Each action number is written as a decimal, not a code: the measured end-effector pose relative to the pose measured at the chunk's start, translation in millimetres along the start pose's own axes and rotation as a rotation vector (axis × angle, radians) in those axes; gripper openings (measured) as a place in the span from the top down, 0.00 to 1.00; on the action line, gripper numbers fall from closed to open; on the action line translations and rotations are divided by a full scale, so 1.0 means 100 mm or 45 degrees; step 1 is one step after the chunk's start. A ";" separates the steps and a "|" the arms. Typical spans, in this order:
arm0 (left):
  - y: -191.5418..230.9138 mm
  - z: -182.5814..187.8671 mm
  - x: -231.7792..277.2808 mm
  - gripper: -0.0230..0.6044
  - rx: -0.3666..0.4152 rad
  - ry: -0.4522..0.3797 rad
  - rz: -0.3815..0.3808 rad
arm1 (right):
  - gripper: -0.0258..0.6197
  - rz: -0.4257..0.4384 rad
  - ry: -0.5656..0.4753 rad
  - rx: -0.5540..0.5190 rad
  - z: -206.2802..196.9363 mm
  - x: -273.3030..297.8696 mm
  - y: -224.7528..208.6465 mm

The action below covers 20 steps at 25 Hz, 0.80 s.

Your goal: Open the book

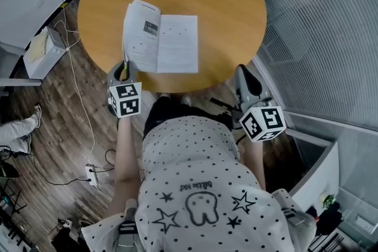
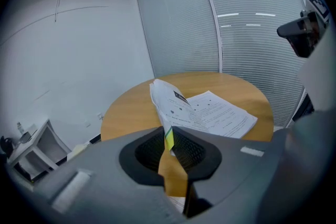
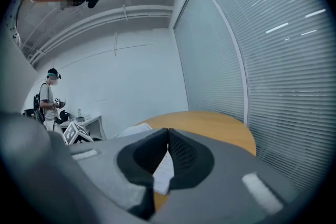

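Round wooden worktop point(image 1: 230, 9) beside slatted blinds point(image 1: 319, 26), with a book point(image 1: 171, 44) lying open near its front edge, seen from above.
At the book's near left corner, the left gripper point(image 1: 124, 71) has its fingers point(image 2: 197, 152) pinching a raised sheaf of the left-hand pages, which curls up off the worktop while the right-hand page lies flat. Just off the worktop's near right edge, apart from the book, the right gripper point(image 1: 247, 84) has its fingers point(image 3: 184, 152) pressed together on nothing.
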State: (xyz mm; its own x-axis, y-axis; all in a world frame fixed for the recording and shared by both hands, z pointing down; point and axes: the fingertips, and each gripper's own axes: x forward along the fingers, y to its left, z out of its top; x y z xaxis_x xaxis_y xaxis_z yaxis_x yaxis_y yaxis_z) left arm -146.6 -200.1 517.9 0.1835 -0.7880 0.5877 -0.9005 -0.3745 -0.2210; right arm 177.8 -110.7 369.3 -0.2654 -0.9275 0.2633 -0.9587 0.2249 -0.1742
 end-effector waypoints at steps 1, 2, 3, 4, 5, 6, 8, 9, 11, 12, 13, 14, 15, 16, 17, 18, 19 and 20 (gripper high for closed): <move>0.01 -0.02 0.00 0.88 -0.007 0.002 0.004 | 0.95 -0.003 0.001 -0.002 0.00 -0.01 0.00; 0.02 -0.03 0.01 0.88 -0.013 0.005 0.008 | 0.95 -0.005 0.001 -0.004 0.00 -0.01 -0.01; 0.02 -0.05 0.01 0.88 -0.018 0.008 0.011 | 0.95 -0.008 0.001 -0.005 0.01 -0.02 -0.01; 0.04 -0.08 0.02 0.88 -0.021 0.012 0.013 | 0.95 -0.011 0.001 -0.007 0.01 -0.02 -0.01; 0.05 -0.10 0.02 0.88 -0.022 0.017 0.015 | 0.96 -0.014 0.002 -0.009 0.01 -0.03 -0.01; 0.06 -0.13 0.03 0.88 -0.021 0.022 0.016 | 0.95 -0.018 0.003 -0.010 0.01 -0.04 0.00; 0.09 -0.17 0.04 0.88 -0.023 0.031 0.016 | 0.95 -0.027 0.004 -0.011 0.02 -0.05 0.00; 0.11 -0.18 0.06 0.88 -0.026 0.035 0.016 | 0.95 -0.032 0.004 -0.012 0.02 -0.05 0.00; 0.13 -0.22 0.09 0.88 -0.037 0.042 0.013 | 0.95 -0.041 0.006 -0.015 0.02 -0.05 0.00; 0.14 -0.24 0.11 0.88 -0.042 0.048 0.012 | 0.95 -0.044 0.009 -0.016 0.02 -0.04 0.00; 0.15 -0.26 0.12 0.88 -0.047 0.053 0.011 | 0.95 -0.048 0.011 -0.017 0.02 -0.04 0.01; 0.16 -0.29 0.13 0.88 -0.051 0.057 0.010 | 0.96 -0.051 0.012 -0.017 0.02 -0.03 0.02; 0.18 -0.31 0.15 0.88 -0.054 0.061 0.009 | 0.95 -0.054 0.013 -0.019 0.02 -0.03 0.04; 0.19 -0.33 0.16 0.88 -0.056 0.065 0.006 | 0.95 -0.057 0.014 -0.022 0.02 -0.03 0.05; 0.20 -0.34 0.17 0.88 -0.059 0.068 0.003 | 0.95 -0.059 0.014 -0.026 0.03 -0.03 0.06; 0.20 -0.36 0.18 0.88 -0.062 0.072 0.000 | 0.95 -0.061 0.013 -0.031 0.04 -0.03 0.08; 0.21 -0.38 0.19 0.88 -0.065 0.075 -0.003 | 0.95 -0.063 0.010 -0.035 0.05 -0.03 0.10; 0.22 -0.40 0.20 0.88 -0.069 0.079 -0.006 | 0.95 -0.065 0.007 -0.039 0.07 -0.03 0.12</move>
State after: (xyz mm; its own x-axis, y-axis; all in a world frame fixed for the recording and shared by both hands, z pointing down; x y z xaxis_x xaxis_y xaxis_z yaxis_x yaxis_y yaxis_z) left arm -178.5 -204.5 556.1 0.1646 -0.7537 0.6362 -0.9200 -0.3499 -0.1765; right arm 167.9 -107.5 359.8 -0.2165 -0.9364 0.2762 -0.9736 0.1864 -0.1315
